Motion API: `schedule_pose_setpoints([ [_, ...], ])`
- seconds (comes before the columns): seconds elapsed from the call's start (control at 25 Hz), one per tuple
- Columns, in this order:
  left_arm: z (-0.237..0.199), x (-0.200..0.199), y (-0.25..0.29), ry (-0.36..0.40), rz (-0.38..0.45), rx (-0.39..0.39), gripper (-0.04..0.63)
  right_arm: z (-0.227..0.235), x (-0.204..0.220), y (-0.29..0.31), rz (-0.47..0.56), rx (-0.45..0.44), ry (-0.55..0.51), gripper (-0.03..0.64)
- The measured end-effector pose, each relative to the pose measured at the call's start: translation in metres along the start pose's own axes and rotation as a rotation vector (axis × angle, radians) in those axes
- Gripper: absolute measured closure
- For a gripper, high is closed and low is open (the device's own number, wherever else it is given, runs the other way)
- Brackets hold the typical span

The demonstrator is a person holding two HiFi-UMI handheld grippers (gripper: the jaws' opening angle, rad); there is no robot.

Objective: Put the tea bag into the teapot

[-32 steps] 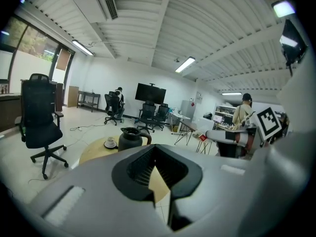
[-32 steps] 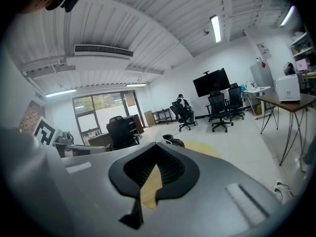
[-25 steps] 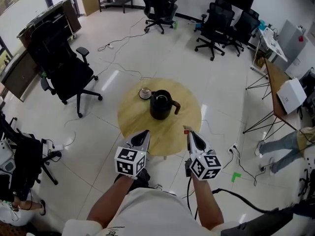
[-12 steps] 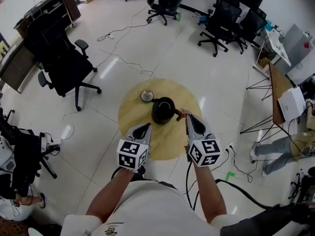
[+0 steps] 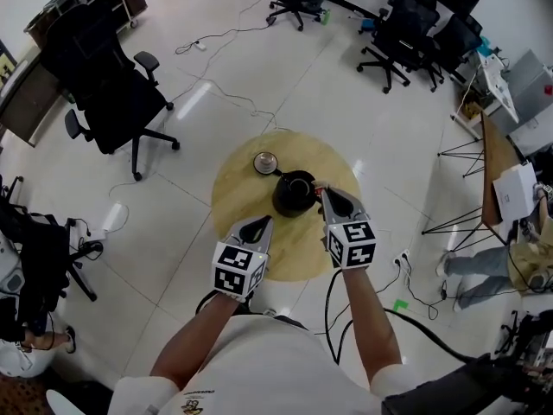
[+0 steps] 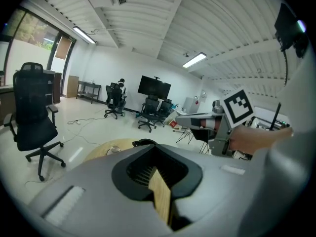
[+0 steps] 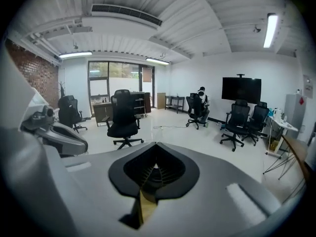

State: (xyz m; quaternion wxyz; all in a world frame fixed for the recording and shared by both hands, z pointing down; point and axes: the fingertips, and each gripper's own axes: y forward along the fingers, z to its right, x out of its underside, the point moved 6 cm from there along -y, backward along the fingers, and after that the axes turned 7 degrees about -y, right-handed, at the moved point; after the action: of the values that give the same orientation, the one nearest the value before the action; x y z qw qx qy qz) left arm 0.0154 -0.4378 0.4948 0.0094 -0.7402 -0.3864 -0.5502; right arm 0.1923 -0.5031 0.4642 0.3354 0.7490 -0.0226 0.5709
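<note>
A black teapot (image 5: 295, 194) stands open-topped at the middle of the round wooden table (image 5: 238, 199); its rim (image 6: 143, 142) also peeks over the jaws in the left gripper view. My right gripper (image 5: 327, 194) is shut on the tea bag (image 5: 320, 186), a small red-and-white bit at its tip, just right of the teapot's rim. In the right gripper view only a pale sliver (image 7: 154, 169) shows between the closed jaws. My left gripper (image 5: 262, 224) is shut with nothing in it, over the table's near part, left of and short of the teapot.
A small round lid or saucer (image 5: 264, 162) lies on the table behind and left of the teapot. A black office chair (image 5: 117, 93) stands on the floor to the left. Cables (image 5: 415, 277) trail on the floor at the right, near a person's legs (image 5: 471, 266).
Both grippers have moved forward over the table. The right one has carried the tea bag from the table's near edge to beside the teapot's rim.
</note>
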Motion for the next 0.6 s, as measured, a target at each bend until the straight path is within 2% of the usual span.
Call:
schedule_pose_setpoints([
  [0.24, -0.008, 0.003, 0.009, -0.020, -0.014, 0.015, 0.583, 0.000, 0.028, 0.042, -0.136, 0.024, -0.090, 0.612],
  [0.6, -0.031, 0.008, 0.005, -0.073, -0.025, 0.006, 0.583, -0.002, 0.060, 0.088, -0.298, -0.001, -0.131, 0.607],
])
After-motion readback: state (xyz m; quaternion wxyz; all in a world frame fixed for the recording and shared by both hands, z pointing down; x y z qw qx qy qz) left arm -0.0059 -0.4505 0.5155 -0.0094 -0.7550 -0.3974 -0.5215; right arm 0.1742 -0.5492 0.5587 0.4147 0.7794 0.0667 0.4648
